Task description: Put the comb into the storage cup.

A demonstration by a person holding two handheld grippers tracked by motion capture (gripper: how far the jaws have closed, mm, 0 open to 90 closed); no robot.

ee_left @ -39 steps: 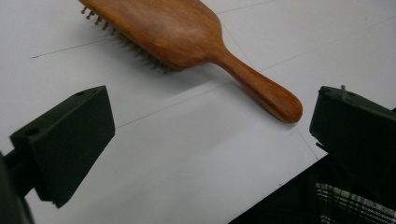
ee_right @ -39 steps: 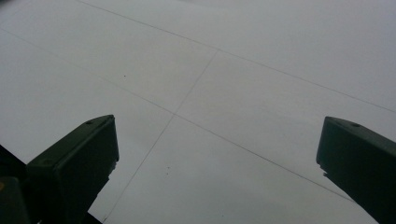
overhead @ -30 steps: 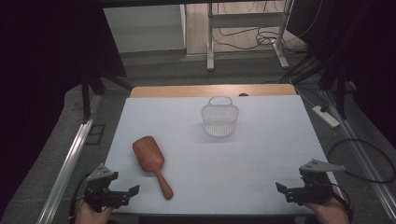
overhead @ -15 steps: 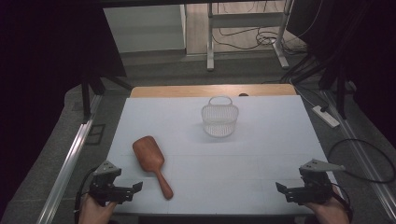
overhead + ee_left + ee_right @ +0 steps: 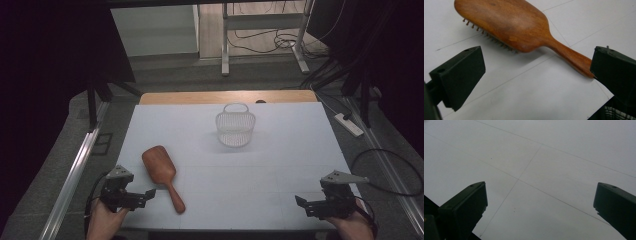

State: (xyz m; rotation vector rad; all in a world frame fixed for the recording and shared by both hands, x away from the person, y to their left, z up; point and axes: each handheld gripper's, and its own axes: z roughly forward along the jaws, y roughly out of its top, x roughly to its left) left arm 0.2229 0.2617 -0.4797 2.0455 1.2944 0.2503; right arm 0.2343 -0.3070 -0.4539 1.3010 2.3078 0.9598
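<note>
A brown wooden hairbrush point(image 5: 162, 175) lies bristles down on the white table point(image 5: 280, 160), at the front left, its handle pointing toward the front edge. My left gripper point(image 5: 146, 195) is open just left of the handle. In the left gripper view the handle's end point(image 5: 579, 62) sits close by the right jaw, not between the jaws, and the left gripper point(image 5: 536, 75) holds nothing. A white mesh basket point(image 5: 235, 127) stands upright toward the back centre. Open and holding nothing, my right gripper point(image 5: 301, 205) hovers at the front right, over bare table point(image 5: 536, 157).
A wooden strip point(image 5: 200, 97) runs along the table's far edge. A metal rail point(image 5: 75, 175) borders the left side. A power strip point(image 5: 349, 125) and cables lie on the floor to the right.
My left gripper has moved right, in over the table edge toward the brush handle. The right gripper, brush and basket have stayed put.
</note>
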